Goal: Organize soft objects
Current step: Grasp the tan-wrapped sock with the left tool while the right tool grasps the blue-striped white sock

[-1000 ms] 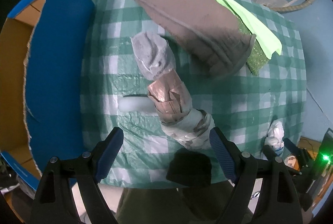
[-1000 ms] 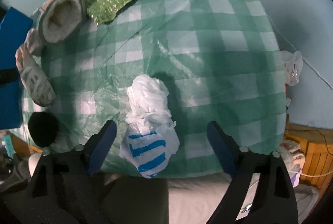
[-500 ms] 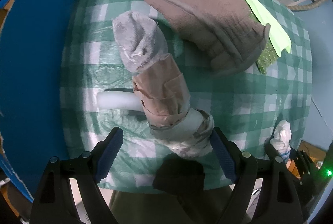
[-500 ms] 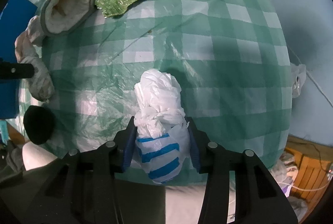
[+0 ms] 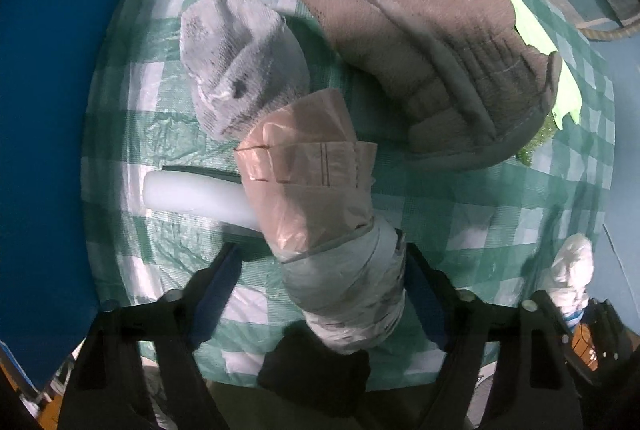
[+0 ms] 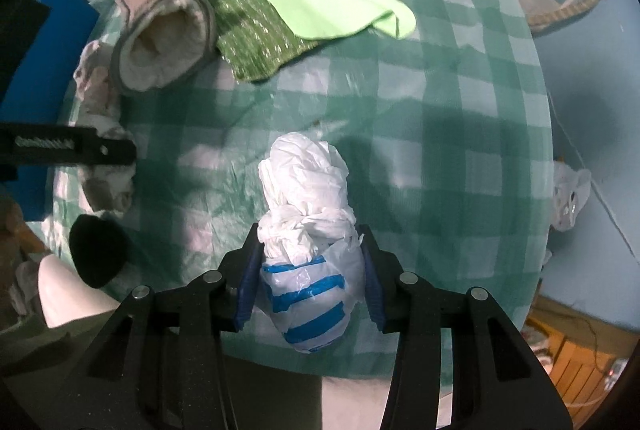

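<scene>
My left gripper [image 5: 316, 286] is open, its blue pads either side of the near end of a long bundle of plastic bags [image 5: 320, 214] with a grey sock [image 5: 236, 58] at its far end, lying on the checked tablecloth [image 5: 500, 214]. My right gripper [image 6: 308, 286] is shut on a knotted white plastic bag with blue stripes [image 6: 310, 230] at the table's near edge. The left gripper's finger [image 6: 68, 150] shows at the left of the right wrist view.
A brown fleece slipper [image 5: 420, 42] lies beyond the bundle, also in the right wrist view [image 6: 160, 46]. A green glitter cloth [image 6: 256, 34] and a lime cloth [image 6: 320, 2] lie at the back. A blue box flap [image 5: 52, 110] stands left. A white tube [image 5: 192, 194] and a black object [image 5: 316, 370] lie near.
My right gripper closed on the striped white bag and holds it. My left gripper moved forward and lower around the near end of the bag bundle, its jaws narrowing.
</scene>
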Available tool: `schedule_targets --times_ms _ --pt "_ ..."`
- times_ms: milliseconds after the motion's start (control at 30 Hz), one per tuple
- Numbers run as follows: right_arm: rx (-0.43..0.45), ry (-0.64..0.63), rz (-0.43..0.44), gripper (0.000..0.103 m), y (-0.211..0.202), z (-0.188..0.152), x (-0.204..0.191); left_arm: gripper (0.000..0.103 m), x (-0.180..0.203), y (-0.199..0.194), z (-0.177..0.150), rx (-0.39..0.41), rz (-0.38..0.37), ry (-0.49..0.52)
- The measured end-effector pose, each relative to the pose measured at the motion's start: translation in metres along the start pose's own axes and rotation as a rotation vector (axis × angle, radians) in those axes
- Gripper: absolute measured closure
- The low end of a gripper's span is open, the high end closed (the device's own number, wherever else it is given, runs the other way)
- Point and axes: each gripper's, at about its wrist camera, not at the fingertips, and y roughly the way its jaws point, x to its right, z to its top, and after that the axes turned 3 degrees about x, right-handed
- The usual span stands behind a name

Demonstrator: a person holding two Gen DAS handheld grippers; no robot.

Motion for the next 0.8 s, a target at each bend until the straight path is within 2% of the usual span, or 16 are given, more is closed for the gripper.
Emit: schedule_targets --times_ms 133,233,433,500,533,800 --pt "0.009 -0.024 0.008 0.059 -0.004 0.016 -0.004 0.050 0.012 0.005 -0.003 -0.001 0.005 0.008" --pt "0.018 -0.042 0.014 0.059 -0.002 0.031 -0.002 0.054 0.017 0.004 -0.004 0.010 0.002 0.025" --pt "0.034 -0.062 0.034 0.059 -0.013 0.040 -0.009 0.056 0.027 -0.007 -0.013 0.056 0.019 0.088" --pt "0.040 -0.064 0.038 0.059 -0.016 0.042 -0.012 0.056 0.023 -0.016 -0.027 0.076 0.038 0.121" --pt "0.044 -0.065 0.043 0.059 -0.012 0.034 -0.007 0.056 0.025 -0.021 -0.028 0.086 0.049 0.137" --pt "0.059 -0.064 0.068 0.059 -0.025 0.038 -0.009 0.057 0.036 -0.053 -0.044 0.159 0.102 0.247"
